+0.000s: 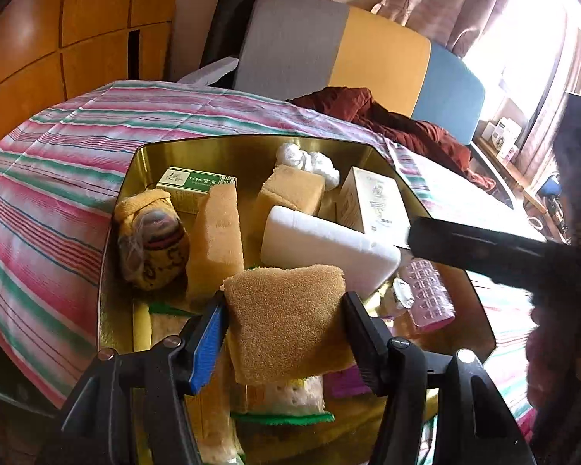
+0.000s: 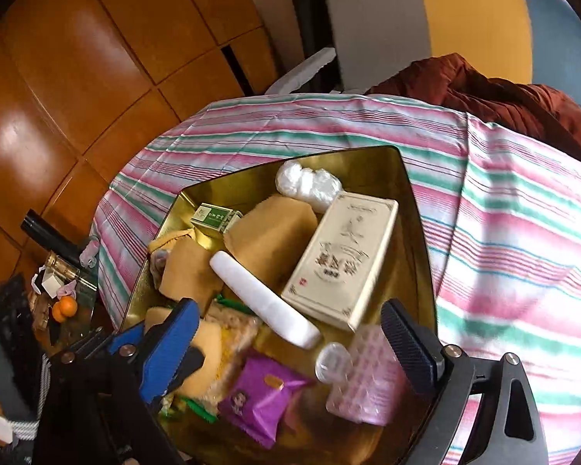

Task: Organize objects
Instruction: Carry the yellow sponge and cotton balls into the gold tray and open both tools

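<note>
A gold tin [image 1: 213, 147] sits on a striped bedspread and holds several things. My left gripper [image 1: 284, 310] is shut on a brown-topped yellow sponge [image 1: 286, 317] and holds it over the tin's near end. Inside the tin lie other yellow sponges [image 1: 215, 232], a white foam block [image 1: 325, 248], a cream box [image 1: 372, 201], a green box [image 1: 195, 184] and a yellow cloth doll [image 1: 151, 240]. My right gripper [image 2: 290, 333] is open and empty above the tin [image 2: 368, 159], over a pink bottle [image 2: 368, 376] and a purple packet [image 2: 259, 395]. The cream box [image 2: 341, 259] and foam block [image 2: 263, 298] lie just beyond it.
The striped bedspread [image 1: 58, 178] surrounds the tin. A maroon garment [image 1: 399, 124] lies at the head of the bed by a grey, yellow and blue headboard [image 1: 375, 50]. A wooden wardrobe [image 2: 77, 58] stands left. A cluttered side table with oranges [image 2: 64, 308] is at lower left.
</note>
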Demonstrator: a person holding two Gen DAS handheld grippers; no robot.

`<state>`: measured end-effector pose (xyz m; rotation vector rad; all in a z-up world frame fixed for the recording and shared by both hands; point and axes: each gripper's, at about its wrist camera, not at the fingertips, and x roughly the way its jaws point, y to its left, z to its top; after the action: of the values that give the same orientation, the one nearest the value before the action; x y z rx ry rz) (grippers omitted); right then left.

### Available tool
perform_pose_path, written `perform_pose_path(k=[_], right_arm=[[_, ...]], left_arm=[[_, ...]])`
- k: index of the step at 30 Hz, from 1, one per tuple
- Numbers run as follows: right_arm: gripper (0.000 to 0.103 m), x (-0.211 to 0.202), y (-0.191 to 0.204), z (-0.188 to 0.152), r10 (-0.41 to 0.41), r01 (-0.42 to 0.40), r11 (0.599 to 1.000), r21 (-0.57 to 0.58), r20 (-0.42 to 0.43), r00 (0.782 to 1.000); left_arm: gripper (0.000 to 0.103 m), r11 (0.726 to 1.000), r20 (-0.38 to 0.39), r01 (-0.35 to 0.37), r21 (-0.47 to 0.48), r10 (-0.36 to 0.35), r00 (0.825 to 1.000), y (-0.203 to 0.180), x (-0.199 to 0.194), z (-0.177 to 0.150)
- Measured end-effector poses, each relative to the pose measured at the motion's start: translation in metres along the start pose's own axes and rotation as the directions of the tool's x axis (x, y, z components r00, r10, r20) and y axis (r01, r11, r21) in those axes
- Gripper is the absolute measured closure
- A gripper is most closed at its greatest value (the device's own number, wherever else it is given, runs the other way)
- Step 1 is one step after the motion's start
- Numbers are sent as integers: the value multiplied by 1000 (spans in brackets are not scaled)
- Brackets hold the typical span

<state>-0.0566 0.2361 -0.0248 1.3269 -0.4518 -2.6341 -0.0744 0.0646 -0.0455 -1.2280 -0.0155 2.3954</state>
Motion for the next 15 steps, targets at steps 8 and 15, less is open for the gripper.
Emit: perform_pose_path(k=[8,15], right_arm=[[5,-19,-5,-9,-4,3,999,32,34,999],[5,-23,-8,-20,-8,7,999,54,27,1000]], left_arm=[[43,998,-10,-58,6,58,998,6,18,12],[38,995,-18,-87,-57,86,996,20,20,20]])
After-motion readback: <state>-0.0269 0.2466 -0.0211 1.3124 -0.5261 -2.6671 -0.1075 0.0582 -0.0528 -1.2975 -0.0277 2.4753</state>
